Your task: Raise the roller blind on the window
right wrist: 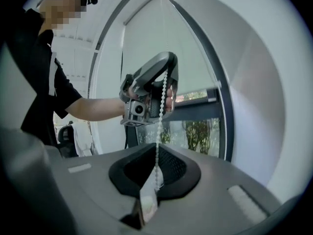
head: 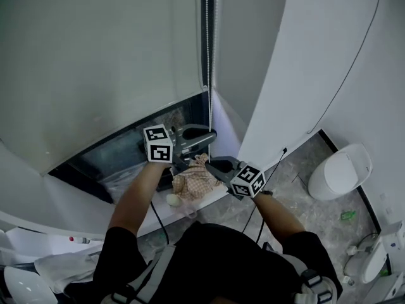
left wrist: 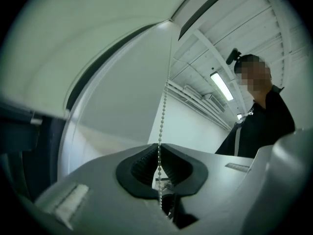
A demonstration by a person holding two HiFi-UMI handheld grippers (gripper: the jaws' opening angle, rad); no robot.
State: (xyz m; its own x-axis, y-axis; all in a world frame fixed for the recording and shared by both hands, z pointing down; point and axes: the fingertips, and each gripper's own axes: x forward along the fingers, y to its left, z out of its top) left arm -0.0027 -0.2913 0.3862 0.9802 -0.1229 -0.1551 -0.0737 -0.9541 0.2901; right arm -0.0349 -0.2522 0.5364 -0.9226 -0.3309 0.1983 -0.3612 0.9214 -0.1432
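**Grippers, two.** Grey moulded plastic, each carrying one cube of black-and-white square markers.
- Left gripper (head: 207, 133): its ribbed black pads (left wrist: 142, 164) are pressed together on the chain.
- Right gripper (head: 212, 164): sits just below and to the right of the left one in the head view. Its ribbed pads (right wrist: 172, 166) are likewise clamped on the chain.

**Chain (head: 209, 43), one strand seen.** Small round white beads, hanging straight and taut beside the dark window upright. In the right gripper view it runs from the left gripper (right wrist: 151, 89) down into the right gripper's jaws.

**Blind (head: 95, 56), one.** A smooth, matte, pale sheet. It hangs over most of the window, with its straight lower edge just above a strip of bare glass.

**Window (head: 126, 163), one.** Dark frame. The uncovered glass strip shows green foliage in the right gripper view.

**Person, one.** Black short-sleeved top with grey straps, both forearms bare and held out toward the window.

**Cloth (head: 196, 183), one.** Crumpled, with a fine check pattern, lying on the white ledge under the grippers.

**Container (head: 342, 173), one.** White, rounded and glossy, standing on the floor by the right wall.

**Floor (head: 297, 170).** Grey, with a mottled stone pattern.

**Light (left wrist: 221, 85), one.** A long bright strip on the ribbed white ceiling.
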